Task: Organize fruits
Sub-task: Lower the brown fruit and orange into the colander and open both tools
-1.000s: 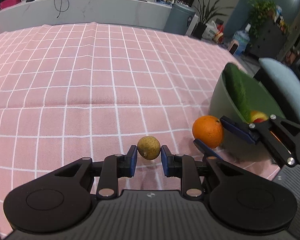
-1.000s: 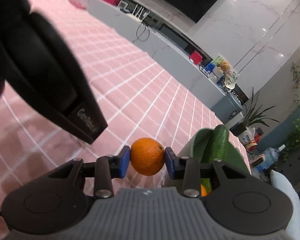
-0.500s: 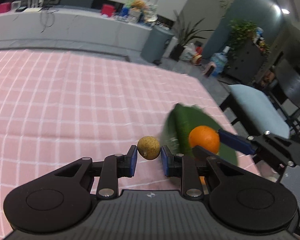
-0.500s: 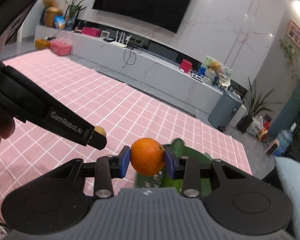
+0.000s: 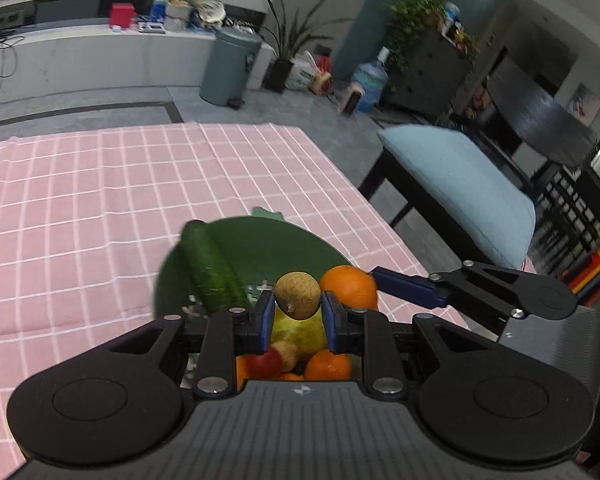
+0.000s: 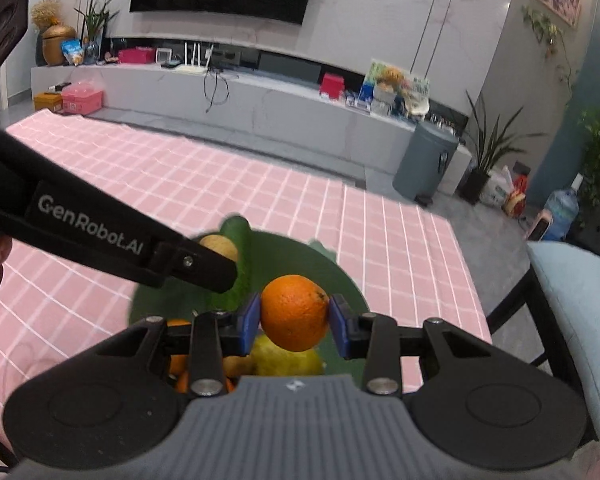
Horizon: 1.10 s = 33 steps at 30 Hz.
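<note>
My left gripper is shut on a small brown round fruit and holds it above the green bowl. My right gripper is shut on an orange, also above the bowl. The orange shows in the left wrist view just right of the brown fruit. The bowl holds a cucumber, a yellow fruit, a red fruit and small oranges. The left gripper's arm crosses the right wrist view.
The bowl sits near the right edge of a table with a pink checked cloth. A light blue chair stands beside the table on the right. A grey bin and a long counter stand beyond the far edge.
Both grippers have risen and moved over the bowl with their fruits. The bowl's inside, with its fruits, now lies directly below both grippers.
</note>
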{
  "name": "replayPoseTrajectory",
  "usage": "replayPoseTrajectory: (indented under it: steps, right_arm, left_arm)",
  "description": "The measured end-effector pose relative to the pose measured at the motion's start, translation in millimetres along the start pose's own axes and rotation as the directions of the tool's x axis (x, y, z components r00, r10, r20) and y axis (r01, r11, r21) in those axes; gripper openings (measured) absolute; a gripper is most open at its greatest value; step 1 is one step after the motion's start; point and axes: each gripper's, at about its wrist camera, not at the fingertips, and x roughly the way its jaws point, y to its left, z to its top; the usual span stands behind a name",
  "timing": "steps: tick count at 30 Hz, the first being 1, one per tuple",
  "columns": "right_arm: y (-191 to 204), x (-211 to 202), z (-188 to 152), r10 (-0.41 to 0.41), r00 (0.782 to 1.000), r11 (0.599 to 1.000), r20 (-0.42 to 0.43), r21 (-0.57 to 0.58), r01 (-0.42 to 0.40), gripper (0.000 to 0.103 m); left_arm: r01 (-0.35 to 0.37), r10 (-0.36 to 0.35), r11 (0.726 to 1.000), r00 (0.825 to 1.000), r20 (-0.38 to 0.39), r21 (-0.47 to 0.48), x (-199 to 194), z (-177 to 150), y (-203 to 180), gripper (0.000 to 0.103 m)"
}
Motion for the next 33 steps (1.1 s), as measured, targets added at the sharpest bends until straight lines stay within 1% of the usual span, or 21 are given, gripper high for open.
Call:
replayPoseTrajectory:
  steps: [5,10,12,14,19,25,26,29,31,33]
  right_arm:
    - [-9.9,24.4,-8.3,0.025,0.998,1.000,-0.053,-0.006,-0.026,0.034]
    - [-16.3,40.4,-10.4,0.055,0.996,0.998,-0.073,-0.022,-0.057,0.034]
    - [-15.3,44.2,-10.7,0.056,0.996,0.997,-0.069,-0.046,-0.059,0.034]
    - [-14.3,46.4,-10.5,0.046,0.997,0.996,-0.066,-0.076,-0.051,0.034]
    - [-19.7,53.0,-7.2,0.063,0.996,0.994,-0.061,-0.085,-0.068,0.034]
    - [-15.5,60.2,-4.1,0.059,0.997,0.991,-0.055,-0.116,-0.065,0.034]
    - [-15.4,61.0,-3.6,0.059,0.997,0.991,-0.055,-0.117,-0.065,0.034]
    - [-15.7,62.8,-2.2,0.067,0.996,0.990,-0.059,-0.116,-0.074,0.034]
    - [-16.9,63.3,-1.0,0.075,0.995,0.990,-0.062,-0.115,-0.082,0.034]
    - [-19.3,63.7,0.5,0.083,0.994,0.989,-0.066,-0.116,-0.090,0.034]
  left_arm:
    - [-0.028,0.030,0.999,0.998,-0.046,0.044,22.5,0.2,-7.2,0.028]
    - [-0.049,0.056,0.995,0.994,-0.091,0.084,43.2,1.9,-10.5,0.028]
    - [-0.063,0.071,0.994,0.993,-0.092,0.091,48.2,3.6,-8.9,0.028]
    - [-0.063,0.072,0.994,0.993,-0.098,0.085,50.3,6.6,-6.0,0.028]
    - [-0.077,0.087,0.991,0.992,-0.094,0.110,58.7,11.6,-5.9,0.028]
    - [-0.088,0.094,0.994,0.992,-0.089,0.064,60.0,12.9,3.1,0.028]
    - [-0.085,0.090,0.995,0.992,-0.089,0.057,59.9,12.9,4.8,0.029]
    - [-0.085,0.089,0.996,0.992,-0.086,0.039,58.3,13.9,10.2,0.036]
    - [-0.082,0.084,0.996,0.993,-0.083,0.028,56.0,13.5,12.3,0.037]
    - [-0.082,0.083,0.996,0.994,-0.077,0.025,52.5,11.9,12.2,0.043]
